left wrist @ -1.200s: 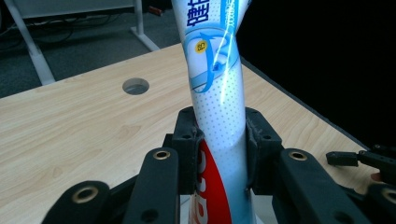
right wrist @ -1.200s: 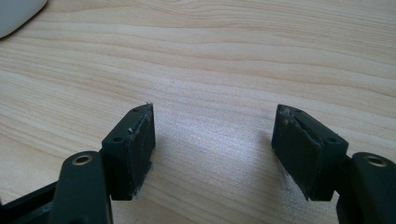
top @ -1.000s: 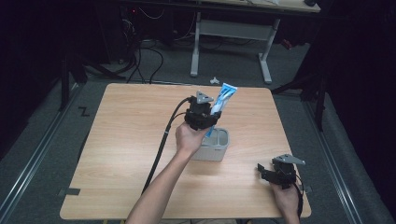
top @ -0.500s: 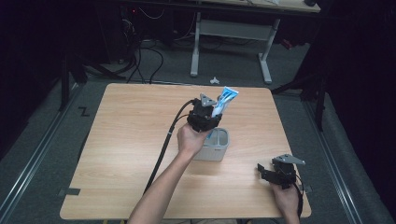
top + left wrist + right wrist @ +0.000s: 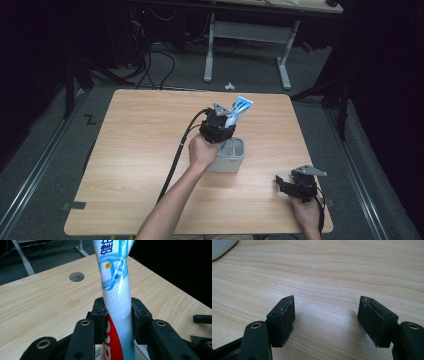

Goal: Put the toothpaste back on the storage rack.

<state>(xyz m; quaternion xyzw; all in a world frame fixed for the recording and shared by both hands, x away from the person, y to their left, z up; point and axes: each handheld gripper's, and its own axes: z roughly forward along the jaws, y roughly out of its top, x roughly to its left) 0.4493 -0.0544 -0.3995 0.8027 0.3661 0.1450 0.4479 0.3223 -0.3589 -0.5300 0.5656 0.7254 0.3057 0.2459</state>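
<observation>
A blue, white and red toothpaste tube [image 5: 240,110] [image 5: 116,287] stands nearly upright, its lower end over a grey-white cup [image 5: 235,159] in the middle of the wooden table [image 5: 140,130]. My left gripper [image 5: 226,127] [image 5: 116,312] is shut on the tube's lower half, with both pads pressed against its sides. My right gripper [image 5: 281,185] [image 5: 325,312] rests near the table's front right corner, open, with bare wood between its jaws.
A round cable hole [image 5: 76,276] sits in the tabletop beyond the tube. The cup's pale edge [image 5: 219,247] lies off to the right gripper's upper left. A metal desk frame [image 5: 247,45] stands on the floor behind the table.
The left gripper, with the tube in it, has shifted slightly right and nearer the cup. The right gripper has not moved.
</observation>
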